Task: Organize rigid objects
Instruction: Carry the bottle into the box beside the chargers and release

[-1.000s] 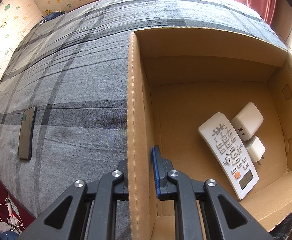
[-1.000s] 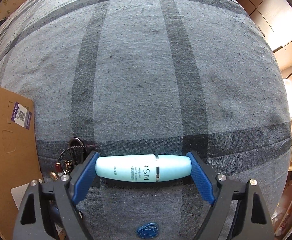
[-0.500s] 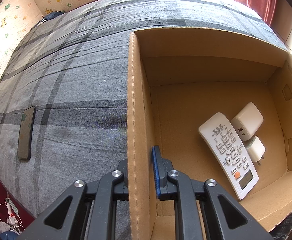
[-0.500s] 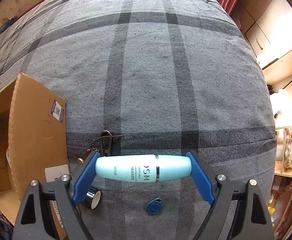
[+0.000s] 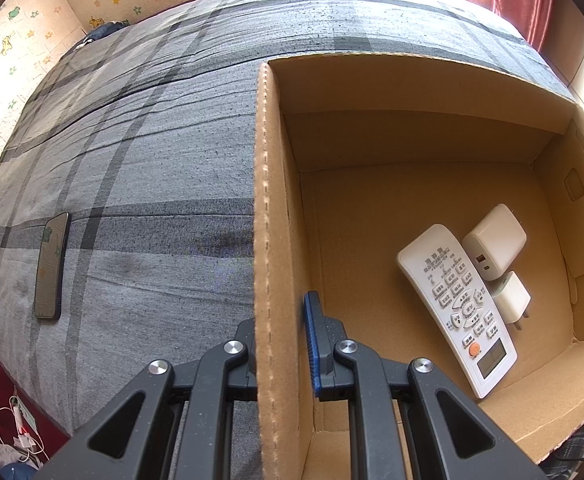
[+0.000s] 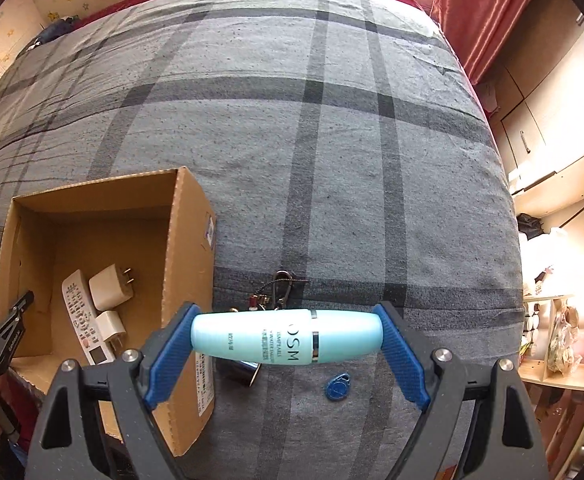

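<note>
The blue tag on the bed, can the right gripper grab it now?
Probably not yet. The right gripper is already full: its fingers clamp the turquoise bottle end to end. The blue tag lies uncovered on the bedspread below, so it could once the bottle is dropped off.

remote (image 5: 458,308) in box (image 5: 276,200), phone (image 5: 50,266) left of box

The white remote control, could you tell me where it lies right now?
The white remote control lies on the floor of the cardboard box, touching two white chargers on its right.
</note>
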A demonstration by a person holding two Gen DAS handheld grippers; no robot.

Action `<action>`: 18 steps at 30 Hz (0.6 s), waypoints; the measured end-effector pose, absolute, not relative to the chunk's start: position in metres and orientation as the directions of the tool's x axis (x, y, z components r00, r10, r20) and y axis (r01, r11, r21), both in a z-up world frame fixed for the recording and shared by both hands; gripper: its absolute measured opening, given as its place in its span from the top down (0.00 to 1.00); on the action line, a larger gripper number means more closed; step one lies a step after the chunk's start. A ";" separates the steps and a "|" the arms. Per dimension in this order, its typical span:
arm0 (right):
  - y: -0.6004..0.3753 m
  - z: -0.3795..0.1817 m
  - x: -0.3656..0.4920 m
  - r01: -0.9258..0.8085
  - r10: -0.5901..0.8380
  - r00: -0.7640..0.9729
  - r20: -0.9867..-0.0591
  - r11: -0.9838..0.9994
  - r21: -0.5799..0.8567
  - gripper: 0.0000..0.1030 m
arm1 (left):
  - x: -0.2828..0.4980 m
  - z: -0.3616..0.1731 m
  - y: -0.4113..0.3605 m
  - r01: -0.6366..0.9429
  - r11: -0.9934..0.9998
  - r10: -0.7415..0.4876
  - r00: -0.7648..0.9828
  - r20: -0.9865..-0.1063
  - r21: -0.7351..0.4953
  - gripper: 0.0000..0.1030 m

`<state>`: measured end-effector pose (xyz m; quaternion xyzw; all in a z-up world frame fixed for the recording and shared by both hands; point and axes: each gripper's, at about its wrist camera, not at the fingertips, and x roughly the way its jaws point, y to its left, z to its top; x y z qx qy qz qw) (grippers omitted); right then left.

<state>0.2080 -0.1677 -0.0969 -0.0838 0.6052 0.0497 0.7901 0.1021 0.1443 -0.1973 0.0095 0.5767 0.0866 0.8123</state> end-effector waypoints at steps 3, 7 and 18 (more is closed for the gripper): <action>-0.150 -0.084 0.204 -0.211 -0.009 0.282 -0.959 0.975 -0.071 0.13 | 0.102 -0.197 0.144 -0.129 0.985 0.152 0.321 -0.935 0.115 0.86; -0.121 -0.072 0.197 -0.260 0.025 0.298 -0.954 0.964 -0.056 0.13 | 0.102 -0.197 0.144 -0.129 0.985 0.152 0.320 -0.935 0.116 0.86; -0.053 -0.088 0.184 -0.360 0.085 0.271 -0.959 0.933 -0.018 0.13 | 0.102 -0.197 0.145 -0.128 0.985 0.150 0.322 -0.935 0.114 0.86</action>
